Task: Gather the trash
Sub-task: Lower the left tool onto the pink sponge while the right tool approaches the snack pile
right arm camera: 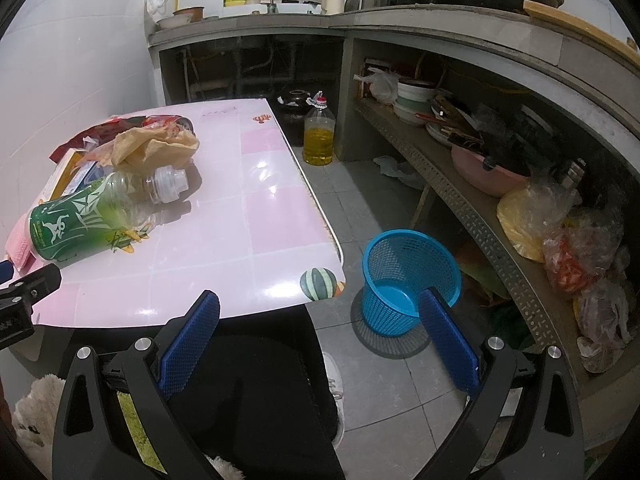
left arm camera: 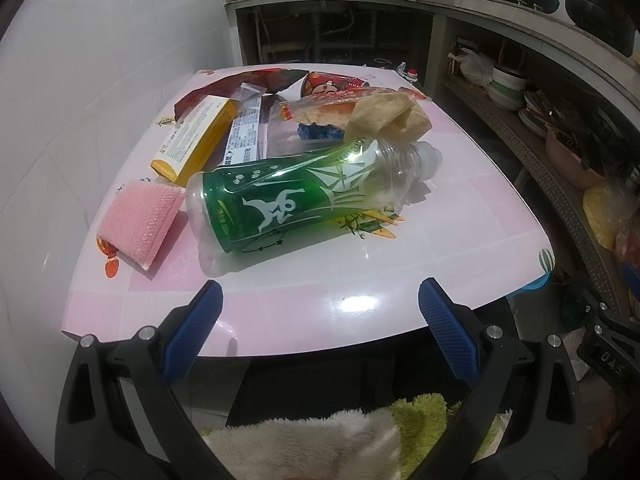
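Observation:
A pile of trash lies on the pink table (left arm camera: 360, 304). Nearest is an empty green-labelled plastic bottle (left arm camera: 296, 196) on its side, cap to the right, also in the right wrist view as the bottle (right arm camera: 92, 216). Behind it lie a crumpled brown paper bag (left arm camera: 392, 116), a yellow box (left arm camera: 200, 140), a pink bubble-wrap pouch (left arm camera: 140, 224), a long white wrapper (left arm camera: 246, 132) and red snack wrappers (left arm camera: 328, 88). My left gripper (left arm camera: 320, 300) is open, hovering at the table's near edge short of the bottle. My right gripper (right arm camera: 320, 308) is open above the table's right corner, with a blue mesh bin (right arm camera: 408, 280) on the floor beyond.
A white tiled wall (left arm camera: 80, 80) bounds the table on the left. On the right runs a concrete counter with a shelf (right arm camera: 460, 184) of bowls and bags. An oil jug (right arm camera: 318, 136) and a dark pot (right arm camera: 294, 108) stand on the floor. A person's dark legs (right arm camera: 256, 392) are below.

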The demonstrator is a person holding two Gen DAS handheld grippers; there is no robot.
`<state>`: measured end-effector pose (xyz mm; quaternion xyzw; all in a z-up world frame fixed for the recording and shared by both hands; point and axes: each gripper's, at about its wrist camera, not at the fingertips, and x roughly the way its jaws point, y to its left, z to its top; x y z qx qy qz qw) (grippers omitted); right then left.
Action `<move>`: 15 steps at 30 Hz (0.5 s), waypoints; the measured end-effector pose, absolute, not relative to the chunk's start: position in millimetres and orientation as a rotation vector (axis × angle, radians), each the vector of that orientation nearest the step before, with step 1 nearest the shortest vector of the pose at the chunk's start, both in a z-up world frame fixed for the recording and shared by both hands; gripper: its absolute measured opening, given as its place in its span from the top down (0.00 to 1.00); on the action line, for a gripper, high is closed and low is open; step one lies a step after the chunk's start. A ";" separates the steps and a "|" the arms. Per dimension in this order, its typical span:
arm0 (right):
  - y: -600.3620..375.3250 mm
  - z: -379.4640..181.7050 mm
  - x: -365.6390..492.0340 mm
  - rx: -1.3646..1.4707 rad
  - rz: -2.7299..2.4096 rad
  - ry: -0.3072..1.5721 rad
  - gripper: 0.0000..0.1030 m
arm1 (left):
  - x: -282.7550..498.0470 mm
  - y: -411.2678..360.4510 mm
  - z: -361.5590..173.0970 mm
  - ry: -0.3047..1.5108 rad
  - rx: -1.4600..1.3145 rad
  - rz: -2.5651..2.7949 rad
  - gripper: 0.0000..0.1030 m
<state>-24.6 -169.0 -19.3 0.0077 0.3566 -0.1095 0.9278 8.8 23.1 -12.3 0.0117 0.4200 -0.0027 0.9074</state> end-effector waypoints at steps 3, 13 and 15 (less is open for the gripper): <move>-167.1 -19.2 -19.4 0.009 -0.214 0.729 0.06 | 10.5 32.2 -10.2 0.874 0.012 -0.002 0.08; -138.4 -13.2 14.3 -0.036 -0.118 0.704 0.06 | 28.8 114.1 -9.2 0.906 -0.086 0.101 0.08; -133.2 -14.4 20.4 -0.039 -0.102 0.708 0.06 | 38.2 137.2 -10.7 0.917 -0.131 0.143 0.08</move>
